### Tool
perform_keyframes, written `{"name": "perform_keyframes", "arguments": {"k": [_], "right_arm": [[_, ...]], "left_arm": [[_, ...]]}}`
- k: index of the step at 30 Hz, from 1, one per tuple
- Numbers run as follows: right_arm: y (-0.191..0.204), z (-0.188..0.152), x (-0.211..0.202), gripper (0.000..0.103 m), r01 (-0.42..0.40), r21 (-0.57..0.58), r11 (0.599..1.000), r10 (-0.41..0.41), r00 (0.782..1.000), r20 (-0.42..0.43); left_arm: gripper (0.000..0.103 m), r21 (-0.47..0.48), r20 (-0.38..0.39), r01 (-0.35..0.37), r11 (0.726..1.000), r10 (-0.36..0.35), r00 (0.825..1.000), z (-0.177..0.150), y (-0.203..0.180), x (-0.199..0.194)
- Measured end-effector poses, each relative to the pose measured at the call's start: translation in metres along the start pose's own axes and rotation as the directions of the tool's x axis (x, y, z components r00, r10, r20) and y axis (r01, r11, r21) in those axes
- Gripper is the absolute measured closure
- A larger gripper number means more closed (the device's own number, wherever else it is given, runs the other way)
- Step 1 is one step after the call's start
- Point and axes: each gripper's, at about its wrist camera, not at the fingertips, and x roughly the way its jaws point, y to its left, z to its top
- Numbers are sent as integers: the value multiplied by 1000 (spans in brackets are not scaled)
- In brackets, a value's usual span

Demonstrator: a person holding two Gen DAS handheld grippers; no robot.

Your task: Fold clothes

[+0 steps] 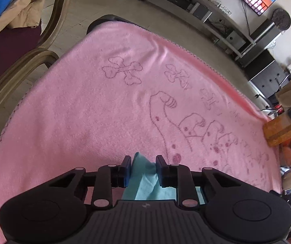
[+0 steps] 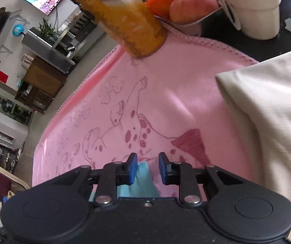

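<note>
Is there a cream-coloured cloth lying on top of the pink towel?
Yes, in the right wrist view a cream cloth lies over the right side of the pink towel.

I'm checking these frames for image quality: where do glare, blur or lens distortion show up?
Left wrist view: fisheye bends the chair frame and room edges; the pink towel is evenly lit and sharp. Right wrist view: a pale sheen streaks the pink towel; the orange bottle close to the lens looks soft and stretched.
</note>
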Motion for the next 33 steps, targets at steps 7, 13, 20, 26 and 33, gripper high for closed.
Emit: {"name": "perform_keyframes", "arguments": {"k": [7,13,20,26,33], "right_arm": [[17,-4,-4,100,28,-95,995,-23,998,53],[29,-5,-10,101,143,-186,972,-117,982,146],[22,-10,2,101,215,-240,947,-184,972,145],[8,-12,-51,95,138,-70,988,-122,974,193],[-22,-40,-120,74,-428,177,886,403,901,164]], "left_arm": [[101,132,82,-114,985,104,991,-8,-20,-3],[99,207,151,-262,943,234,961,-17,-30,9],[88,209,226,-383,900,336,914,-20,-28,3],[89,10,211,-428,904,417,884,-12,2,-38],[73,117,217,-48,992,22,976,-52,-9,-115]]}}
